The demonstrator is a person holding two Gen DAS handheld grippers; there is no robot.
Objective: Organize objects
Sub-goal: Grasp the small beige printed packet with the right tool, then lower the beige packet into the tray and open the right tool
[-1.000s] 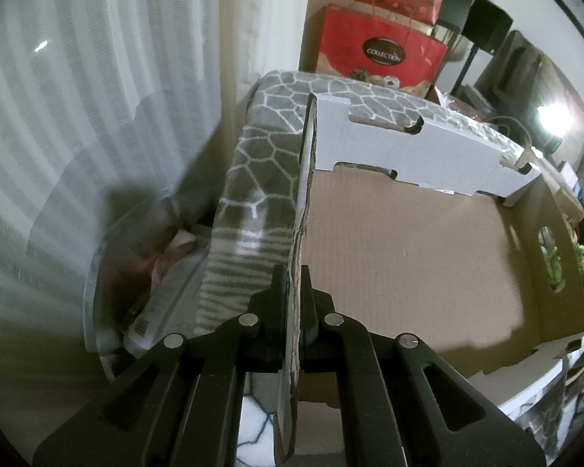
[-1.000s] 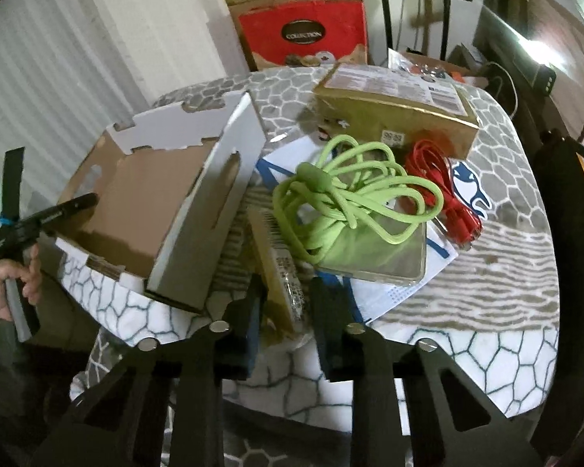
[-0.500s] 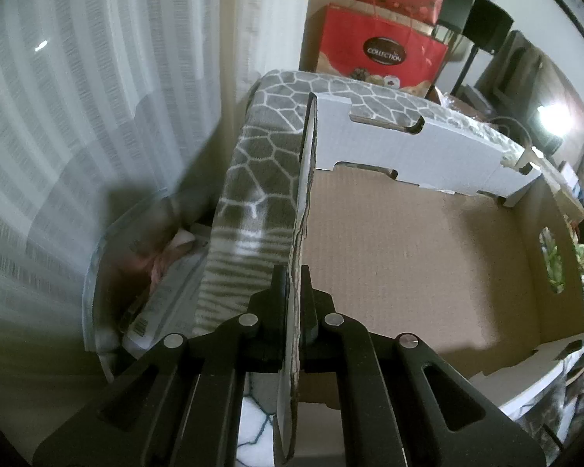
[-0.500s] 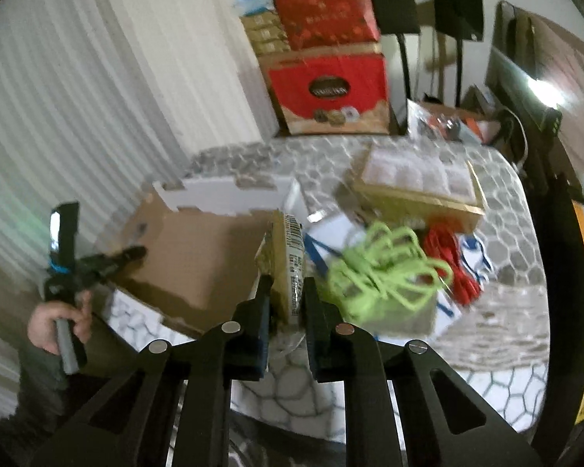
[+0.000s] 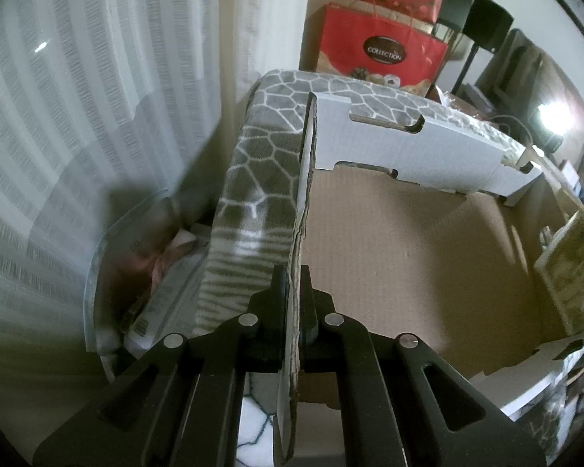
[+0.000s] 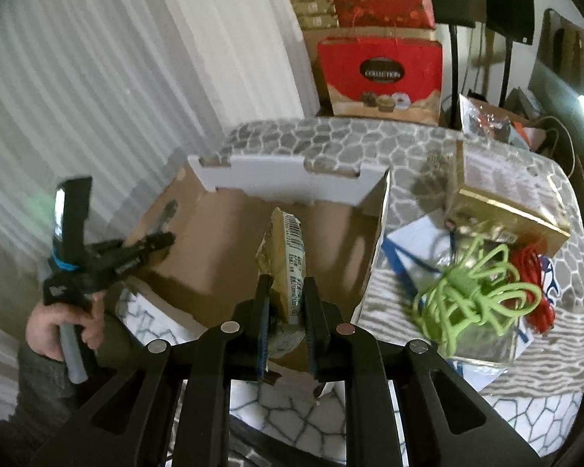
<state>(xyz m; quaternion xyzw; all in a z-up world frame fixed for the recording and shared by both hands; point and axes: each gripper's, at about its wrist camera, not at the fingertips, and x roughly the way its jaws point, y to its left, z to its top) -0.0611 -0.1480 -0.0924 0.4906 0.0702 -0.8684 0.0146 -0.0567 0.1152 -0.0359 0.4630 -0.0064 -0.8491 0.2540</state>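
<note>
An open cardboard box with a white outside lies on the table. My left gripper is shut on its near side wall, the fingers pinching the cardboard edge. In the right wrist view the same gripper clamps the box's left wall, held by a hand. My right gripper holds a gold packet upright above the box's floor. Its jaws are opening, with the packet still between the pads. The packet also shows at the box's right side in the left wrist view.
Right of the box lie a tangled green cord on a clear pouch, a red cord and a gold carton. Red gift boxes stand behind the hexagon-patterned table. A clear bin sits below the table's left edge.
My right gripper lifted the gold packet off the table and carried it left, over the box. The left gripper kept its grip on the box wall and did not move.
</note>
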